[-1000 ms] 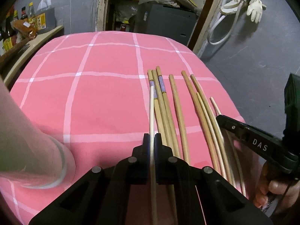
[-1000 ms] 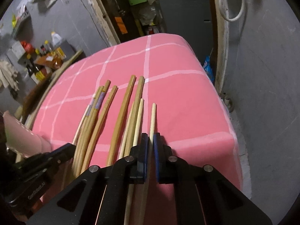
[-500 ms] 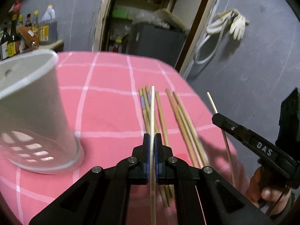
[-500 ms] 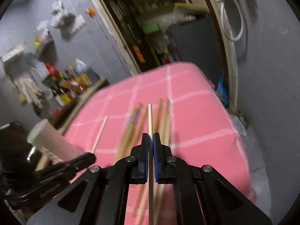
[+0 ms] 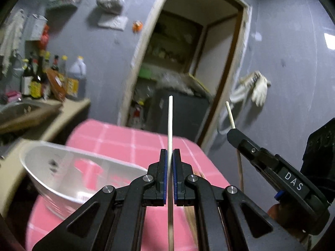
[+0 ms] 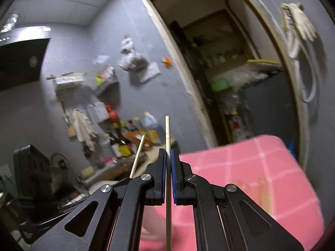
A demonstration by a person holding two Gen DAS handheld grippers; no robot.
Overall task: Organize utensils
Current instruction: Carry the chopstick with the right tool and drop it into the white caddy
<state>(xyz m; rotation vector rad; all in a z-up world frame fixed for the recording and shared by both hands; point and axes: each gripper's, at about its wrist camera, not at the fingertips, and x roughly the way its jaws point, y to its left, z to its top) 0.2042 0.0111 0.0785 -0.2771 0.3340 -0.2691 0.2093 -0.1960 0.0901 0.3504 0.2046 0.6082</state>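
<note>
Left wrist view: the left gripper [image 5: 170, 156] is clenched on a pale chopstick [image 5: 170, 123] pointing up and forward along its fingers, and the white holder [image 5: 62, 167] stands below-left, near the table's [image 5: 129, 142] left edge. The right gripper [image 6: 167, 156] grasps its own chopstick [image 6: 167, 131] likewise, farther from the holder, so the left looks better placed to drop first.

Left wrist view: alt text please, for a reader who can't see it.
The left gripper is shut on a pale chopstick above a white holder on a pink checked table; the right gripper beside it holds another chopstick.
</note>
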